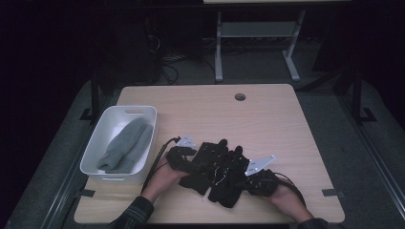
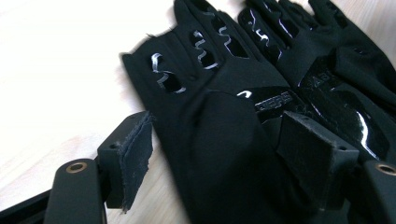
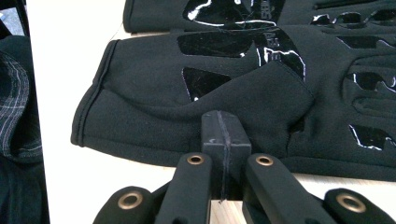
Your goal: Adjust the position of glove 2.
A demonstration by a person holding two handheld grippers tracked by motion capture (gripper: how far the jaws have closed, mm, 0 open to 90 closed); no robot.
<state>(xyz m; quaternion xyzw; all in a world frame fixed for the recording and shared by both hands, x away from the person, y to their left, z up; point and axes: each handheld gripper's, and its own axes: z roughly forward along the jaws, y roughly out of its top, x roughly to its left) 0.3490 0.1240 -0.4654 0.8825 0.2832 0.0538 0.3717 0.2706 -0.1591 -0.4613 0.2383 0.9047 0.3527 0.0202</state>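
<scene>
Black gloves near desk's front edge, fingers pointing to far edge. Your left gripper gapes astride one glove; right gripper closed, pads together, touching cuff edge, holding nothing.

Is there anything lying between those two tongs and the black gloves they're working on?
Nothing visible. The left tongs stand open around the edge of one of the black gloves. The right tongs are shut, their tip right at the other glove's edge; whether they pinch cloth I can't tell.
</scene>
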